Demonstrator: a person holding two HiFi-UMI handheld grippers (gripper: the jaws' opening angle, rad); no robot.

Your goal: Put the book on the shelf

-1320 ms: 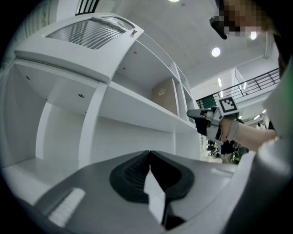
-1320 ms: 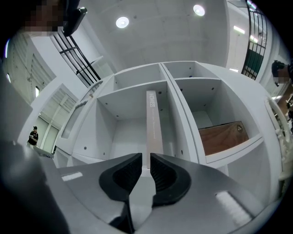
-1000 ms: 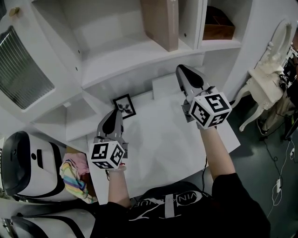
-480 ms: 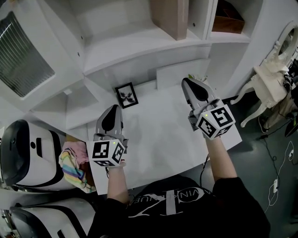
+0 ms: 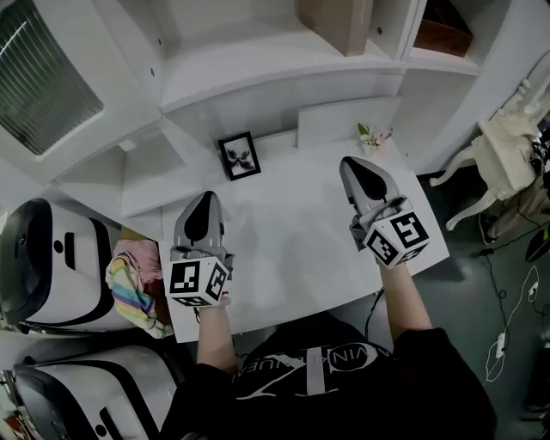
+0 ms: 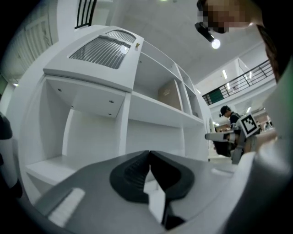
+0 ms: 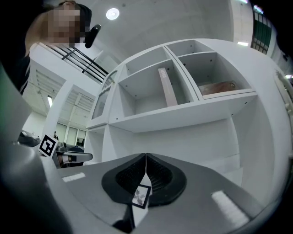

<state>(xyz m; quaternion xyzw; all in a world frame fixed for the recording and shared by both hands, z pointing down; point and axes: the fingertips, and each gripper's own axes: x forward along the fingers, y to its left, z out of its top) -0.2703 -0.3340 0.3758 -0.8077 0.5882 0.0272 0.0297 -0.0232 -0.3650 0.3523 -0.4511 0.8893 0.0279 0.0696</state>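
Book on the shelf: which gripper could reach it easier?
Probably the right. In the head view the right gripper sits nearly in line with the book, while the left gripper is farther off to the side. Both are shut and empty.

Book (image 5: 337,21): thin, pale pinkish-tan cover, closed. It stands on end in an upper compartment of the shelf (image 5: 275,70), lower edge resting on the board. In the right gripper view the book (image 7: 167,87) sits in the middle compartment, nearer the divider (image 7: 187,77) on its right than the wall on its left; contact with that divider cannot be confirmed. Any lean cannot be judged through the wide-angle lens.

Shelf: white, open-fronted, upper row split by upright dividers, one long board running beneath them.
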